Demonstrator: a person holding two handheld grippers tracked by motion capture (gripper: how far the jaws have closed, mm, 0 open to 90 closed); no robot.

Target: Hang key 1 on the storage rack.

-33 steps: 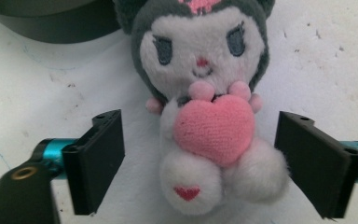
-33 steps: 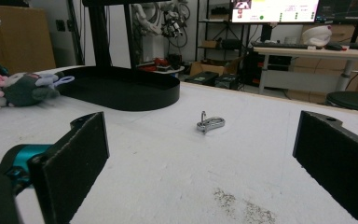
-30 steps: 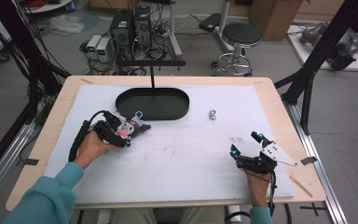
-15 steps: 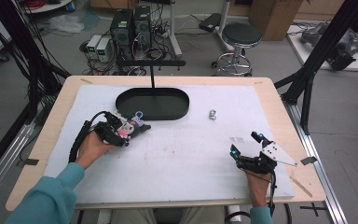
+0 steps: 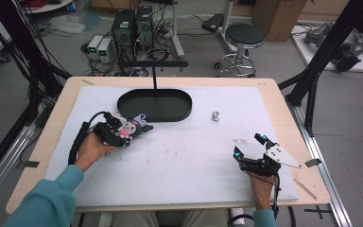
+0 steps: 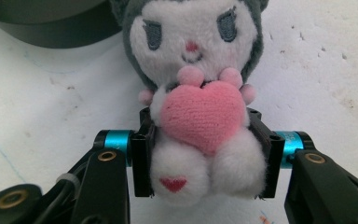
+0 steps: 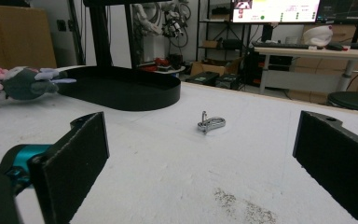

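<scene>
A small plush toy (image 6: 200, 93) with a grey hood, a white face and a pink heart lies on the white table cover, just in front of the black oval tray (image 5: 123, 101). My left gripper (image 6: 203, 158) has just been closing its jaws, and both pads now press on the toy's white body. In the high view the toy (image 5: 139, 126) sticks out of the left gripper (image 5: 131, 132) at the table's left. Near the front right, my right gripper (image 5: 248, 145) stands open; its pads (image 7: 81, 154) have nothing between them.
A small metal clip (image 5: 215, 116) lies right of the tray; the right gripper view has the clip (image 7: 210, 123) ahead and the tray (image 7: 121, 93) to the left. A thin black post (image 5: 154, 78) rises behind the tray. Table edges lie close to both hands.
Neither hand has shifted on the table. The plush toy stays between the left jaws in the same spot beside the tray.
</scene>
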